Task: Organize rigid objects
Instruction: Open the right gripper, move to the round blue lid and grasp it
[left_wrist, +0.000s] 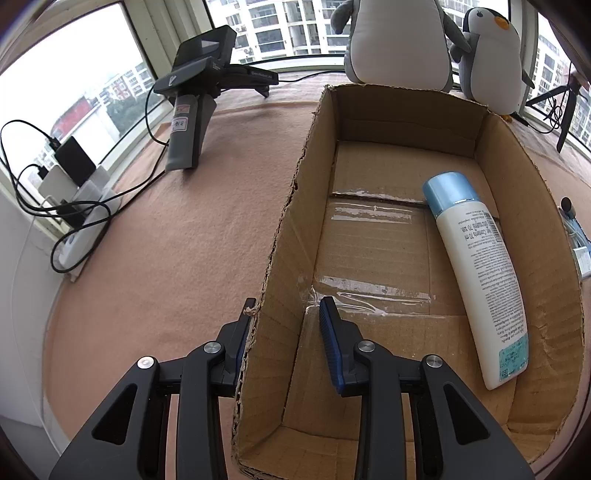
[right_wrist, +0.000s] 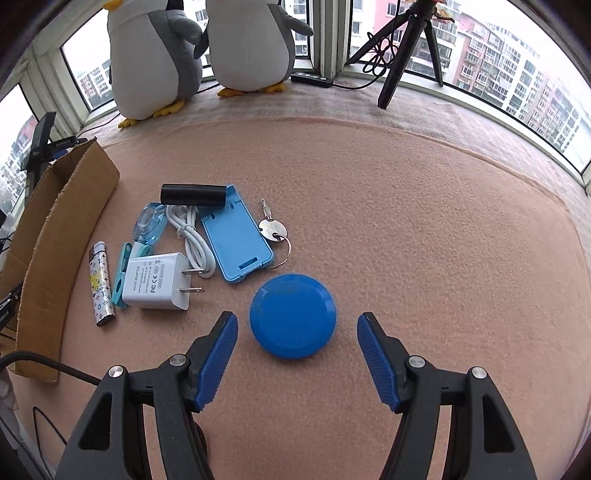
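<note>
An open cardboard box (left_wrist: 532, 229) lies on the pink cloth, with a white bottle with a blue cap (left_wrist: 476, 273) lying along its right side. My left gripper (left_wrist: 289, 306) straddles the box's torn left wall, one finger outside and one inside, shut on it. In the right wrist view a blue round disc (right_wrist: 293, 315) lies flat between the tips of my right gripper (right_wrist: 296, 317), which is open and does not touch it. Left of the disc lie a blue phone stand (right_wrist: 236, 240), a key (right_wrist: 271, 227), a white charger (right_wrist: 157, 282), a white cable (right_wrist: 192, 236), a patterned lighter (right_wrist: 99, 284) and a black cylinder (right_wrist: 194, 195).
The box's corner (right_wrist: 48, 229) shows at the left of the right wrist view. Two plush penguins (right_wrist: 155, 55) stand at the window sill, with a black tripod (right_wrist: 402, 48) to their right. Another gripper device (left_wrist: 199, 92) and a power strip with cables (left_wrist: 77, 206) sit left of the box.
</note>
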